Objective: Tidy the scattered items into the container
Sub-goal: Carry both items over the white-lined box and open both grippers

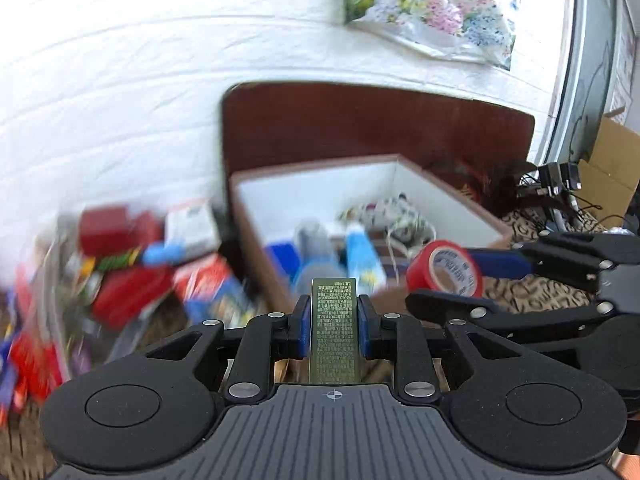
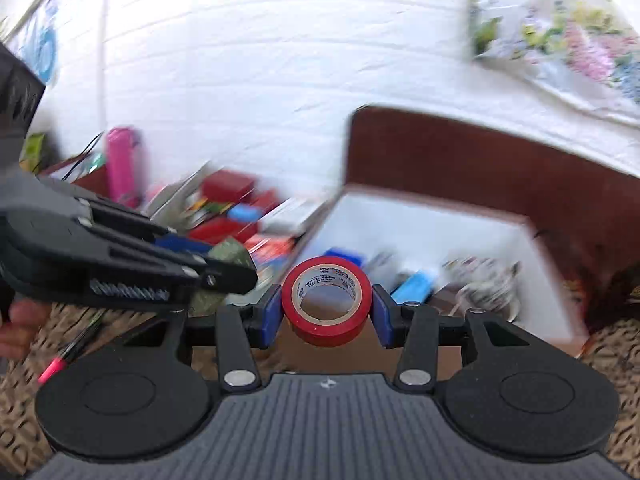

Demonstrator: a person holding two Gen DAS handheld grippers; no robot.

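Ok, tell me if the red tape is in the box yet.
Not yet. The red tape is clamped in the right gripper, held in front of the box; other items already lie inside.

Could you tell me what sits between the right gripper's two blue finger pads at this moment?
A red tape roll, clamped sideways by the right gripper; the right wrist view shows it best.

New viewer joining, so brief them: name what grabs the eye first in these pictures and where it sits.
The red tape roll stands out first, clamped in the right tool just short of the open white-lined box. Next, the olive printed pack pinched upright in the left tool. Left of the box lies a blurred pile of red and blue packets.
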